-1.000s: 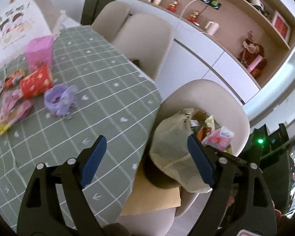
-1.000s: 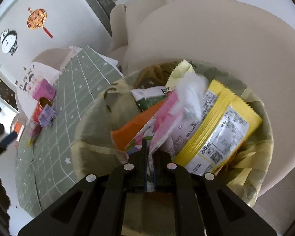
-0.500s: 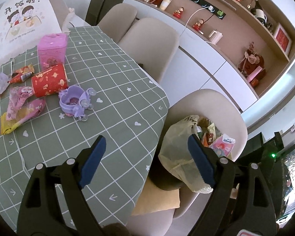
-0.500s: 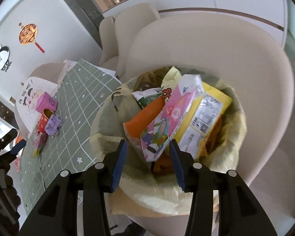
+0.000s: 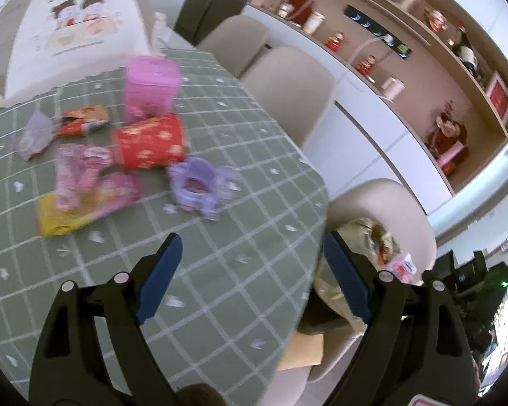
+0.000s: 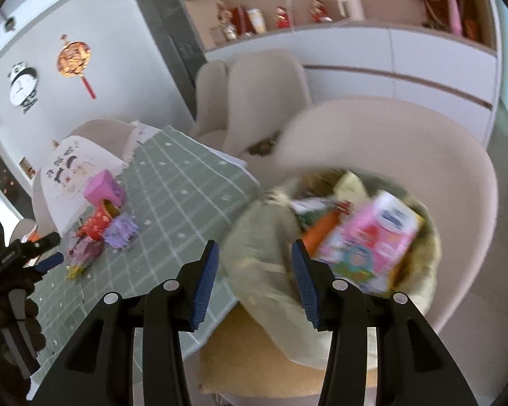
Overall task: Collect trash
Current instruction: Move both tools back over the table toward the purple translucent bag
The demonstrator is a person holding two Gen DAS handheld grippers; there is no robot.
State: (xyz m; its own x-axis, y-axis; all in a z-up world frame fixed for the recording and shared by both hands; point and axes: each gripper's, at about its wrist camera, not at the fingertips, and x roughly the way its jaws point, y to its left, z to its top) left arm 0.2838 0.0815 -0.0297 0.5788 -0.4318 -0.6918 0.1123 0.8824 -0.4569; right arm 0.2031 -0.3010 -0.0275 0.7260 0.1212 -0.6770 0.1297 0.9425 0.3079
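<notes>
A trash bin lined with a yellowish bag (image 6: pixel 267 257) stands on a beige chair (image 6: pixel 450 176); a pink tissue pack (image 6: pixel 372 240) lies on top of the wrappers in it. The bin also shows in the left wrist view (image 5: pixel 365 233). My right gripper (image 6: pixel 254 267) is open and empty above the bin's left rim. My left gripper (image 5: pixel 250 260) is open and empty over the green checked table (image 5: pixel 240 270). On the table lie a pink-and-yellow wrapper (image 5: pixel 84 203), a pink wrapper (image 5: pixel 74 169), an orange wrapper (image 5: pixel 83 120) and a pale purple wrapper (image 5: pixel 34 132).
A red tube (image 5: pixel 149 142), a pink box (image 5: pixel 150 84) and a purple toy (image 5: pixel 196 187) stand among the wrappers. Beige chairs (image 5: pixel 288 84) line the table's far side. A white cabinet with shelves (image 5: pixel 389 128) runs behind.
My right gripper opened and let the pink tissue pack fall into the bin, then drew back and up. My left gripper swung left over the table, toward the wrappers.
</notes>
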